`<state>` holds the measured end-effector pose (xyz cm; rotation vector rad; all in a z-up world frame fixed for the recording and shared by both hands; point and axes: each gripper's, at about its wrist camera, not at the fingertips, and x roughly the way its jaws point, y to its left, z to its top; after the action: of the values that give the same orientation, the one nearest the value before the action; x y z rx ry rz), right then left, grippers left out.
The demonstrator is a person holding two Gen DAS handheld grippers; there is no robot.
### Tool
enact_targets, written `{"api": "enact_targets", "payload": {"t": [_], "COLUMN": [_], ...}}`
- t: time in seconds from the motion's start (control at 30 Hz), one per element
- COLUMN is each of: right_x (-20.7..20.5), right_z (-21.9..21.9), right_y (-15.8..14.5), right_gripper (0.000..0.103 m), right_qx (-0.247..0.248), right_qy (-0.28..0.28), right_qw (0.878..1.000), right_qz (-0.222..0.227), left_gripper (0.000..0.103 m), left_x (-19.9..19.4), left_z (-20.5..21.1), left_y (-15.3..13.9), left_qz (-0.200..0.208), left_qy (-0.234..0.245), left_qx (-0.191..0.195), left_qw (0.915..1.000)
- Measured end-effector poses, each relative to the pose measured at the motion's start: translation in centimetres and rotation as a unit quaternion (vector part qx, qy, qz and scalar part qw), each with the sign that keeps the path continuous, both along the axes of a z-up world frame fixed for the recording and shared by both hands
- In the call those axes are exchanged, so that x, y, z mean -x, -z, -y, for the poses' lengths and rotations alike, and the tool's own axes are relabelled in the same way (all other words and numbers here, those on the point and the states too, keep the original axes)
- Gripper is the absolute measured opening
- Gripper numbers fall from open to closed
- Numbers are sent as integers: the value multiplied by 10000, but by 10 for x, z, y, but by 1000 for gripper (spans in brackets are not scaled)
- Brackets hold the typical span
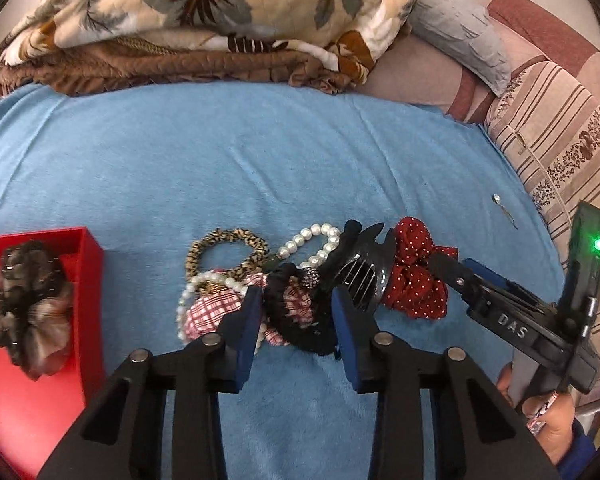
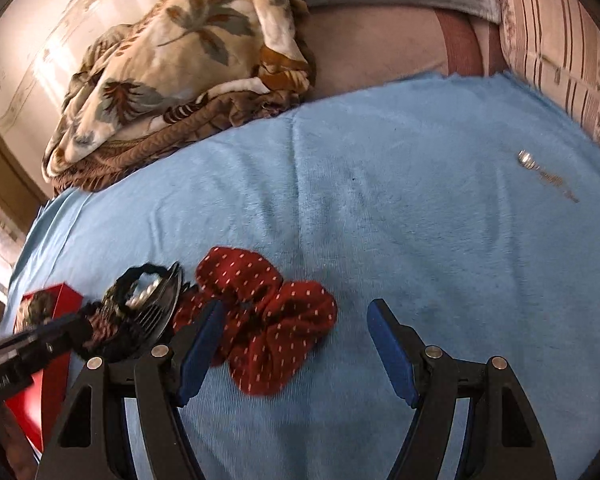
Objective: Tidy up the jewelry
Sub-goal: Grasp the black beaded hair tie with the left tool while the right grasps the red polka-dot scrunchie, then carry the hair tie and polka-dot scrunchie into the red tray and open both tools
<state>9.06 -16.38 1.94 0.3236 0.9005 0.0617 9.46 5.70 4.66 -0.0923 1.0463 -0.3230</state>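
A pile of accessories lies on the blue blanket (image 1: 260,152): a leopard scrunchie (image 1: 228,254), a pearl bracelet (image 1: 312,244), a plaid scrunchie (image 1: 212,312), a black lace scrunchie (image 1: 296,320), a black claw clip (image 1: 364,276) and a red dotted scrunchie (image 1: 416,276). My left gripper (image 1: 298,316) is open, its jaws either side of the black lace scrunchie. My right gripper (image 2: 296,320) is open over the red dotted scrunchie (image 2: 268,320), left finger touching it. A red box (image 1: 88,280) at left holds a dark scrunchie (image 1: 28,304).
A small silver pin (image 1: 504,210) lies on the blanket at the right, also in the right wrist view (image 2: 540,170). A folded floral blanket (image 1: 204,20) and pillows (image 1: 460,28) lie behind. A striped cushion (image 1: 560,152) borders the right edge.
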Motion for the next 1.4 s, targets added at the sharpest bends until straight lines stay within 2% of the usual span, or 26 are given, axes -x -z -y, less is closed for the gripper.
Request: {"api": "enact_targets", "payload": {"t": [0.03, 0.07, 0.1, 0.17, 0.27, 0.43, 0.53, 0.63, 0.77, 0.97, 1.17, 1.4], "right_x": [-3, -5, -4, 4, 25, 71, 100, 127, 149, 167, 170, 161], "right_z": [0, -1, -1, 0, 1, 7, 10, 9, -4, -41, -98, -174], "right_y": [3, 6, 8, 4, -10, -39, -54, -65, -76, -90, -96, -104], "right_gripper": [59, 30, 20, 13, 11, 10, 10, 10, 10, 10, 10, 10], "right_qx": [-85, -152, -200, -347, -293, -255, -332, -430, -337, -236, -102, 39], "right_qy": [-20, -64, -99, -130, -148, -117, -74, -118, -264, -715, -1322, -2051], "right_qw": [9999, 9998, 9996, 9992, 9995, 9990, 9982, 9975, 9971, 9947, 9889, 9769], "right_qz": [-52, -139, -184, -131, 35, 361, 486, 555, 629, 699, 669, 599], "left_gripper": [10, 8, 8, 8, 8, 8, 8, 8, 8, 8, 8, 8], "left_x": [-1, -1, 1, 8, 28, 78, 103, 129, 154, 182, 192, 199], "left_z": [0, 1, 1, 0, -3, -17, -30, -47, -69, -133, -213, -272], "left_y": [0, 1, -1, -8, -31, -77, -92, -101, -101, -90, -79, -62], "left_qz": [-30, -69, -31, 51, 228, 523, 622, 740, 803, 899, 783, 684], "left_qy": [3, 2, -18, 2, 32, 94, 66, -82, -348, -1224, -2164, -2725], "left_qx": [-15, -41, -35, -11, 132, 649, 862, 854, 711, 284, 409, 662], "left_qw": [10000, 10000, 10000, 10000, 9996, 9965, 9943, 9936, 9936, 9880, 9723, 9574]}}
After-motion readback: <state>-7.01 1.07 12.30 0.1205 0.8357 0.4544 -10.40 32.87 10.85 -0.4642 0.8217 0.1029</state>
